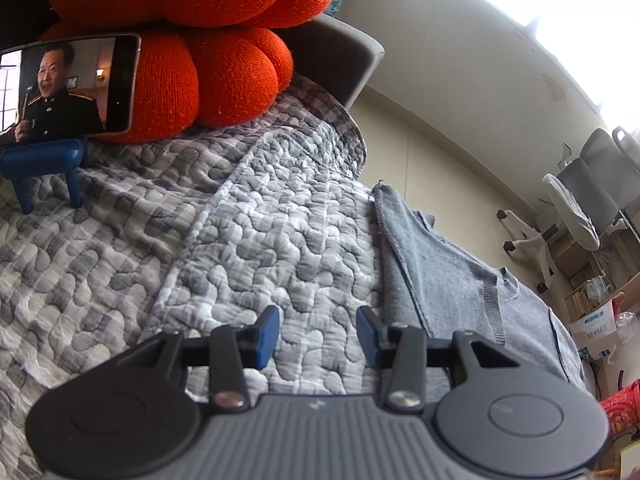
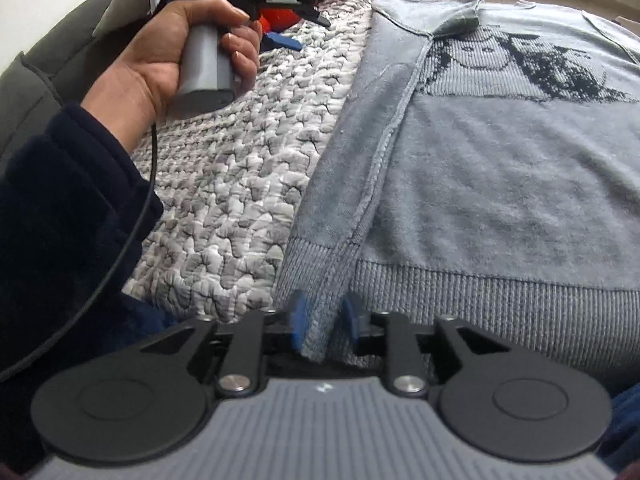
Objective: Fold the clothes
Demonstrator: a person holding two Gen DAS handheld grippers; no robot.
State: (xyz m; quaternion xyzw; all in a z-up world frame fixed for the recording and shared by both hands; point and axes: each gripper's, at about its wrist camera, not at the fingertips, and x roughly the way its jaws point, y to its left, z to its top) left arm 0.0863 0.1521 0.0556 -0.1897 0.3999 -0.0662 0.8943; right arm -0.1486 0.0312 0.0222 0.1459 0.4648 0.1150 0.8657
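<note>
The right gripper (image 2: 323,322) is standing with its blue pads parted, and the ribbed cuff (image 2: 320,320) of a folded-in sleeve is lying between them; the left pad is touching the knit while the right pad is sitting clear of it, so nothing is being clamped. The cuff is resting at the hem of the grey sweater (image 2: 500,168), which is lying flat on the quilted bedspread (image 2: 224,184) with its dark knitted figure (partly cut off at the edge of view) facing up.

The left gripper (image 1: 318,334) is hovering partly open and empty over the bedspread (image 1: 240,240), just beside the sweater's (image 1: 448,276) edge. In the right wrist view a hand (image 2: 168,52) is gripping its grey handle.

Beyond, an orange knotted cushion (image 1: 192,40) is sitting at the head of the bed, with a phone (image 1: 72,88) propped on a blue stand (image 1: 44,160) in front of it.
</note>
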